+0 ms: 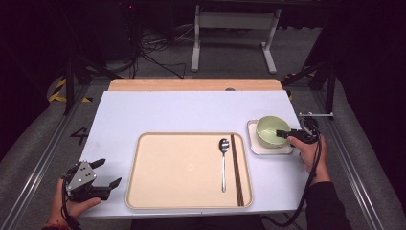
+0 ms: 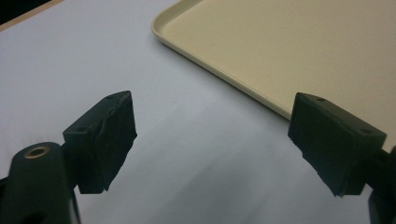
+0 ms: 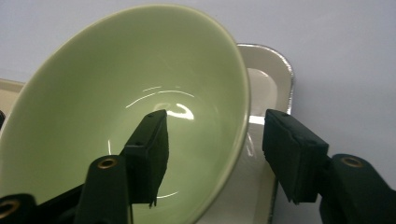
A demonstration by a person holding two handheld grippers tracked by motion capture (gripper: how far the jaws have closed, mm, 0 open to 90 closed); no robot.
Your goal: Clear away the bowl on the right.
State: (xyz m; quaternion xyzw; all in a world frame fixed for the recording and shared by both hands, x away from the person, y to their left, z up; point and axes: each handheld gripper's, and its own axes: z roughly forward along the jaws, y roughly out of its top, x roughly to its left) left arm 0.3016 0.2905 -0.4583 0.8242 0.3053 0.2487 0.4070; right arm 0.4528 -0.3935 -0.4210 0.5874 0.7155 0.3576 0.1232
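Observation:
A pale green bowl (image 1: 270,130) sits empty on a small white square dish (image 1: 256,147) at the right of the table. My right gripper (image 1: 283,134) is open and straddles the bowl's near rim. In the right gripper view one jaw is inside the bowl (image 3: 140,84) and the other is outside over the dish (image 3: 268,84), with a gap left at the rim. My left gripper (image 1: 107,173) stands open above the table's front left corner, holding nothing. In the left gripper view its jaws stand wide apart (image 2: 212,121) beside the tray's corner (image 2: 280,46).
A beige tray (image 1: 182,167) lies in the middle of the white table (image 1: 167,110). A metal spoon (image 1: 223,163) and dark chopsticks (image 1: 236,167) lie side by side at the tray's right. A wooden strip edges the table's far side.

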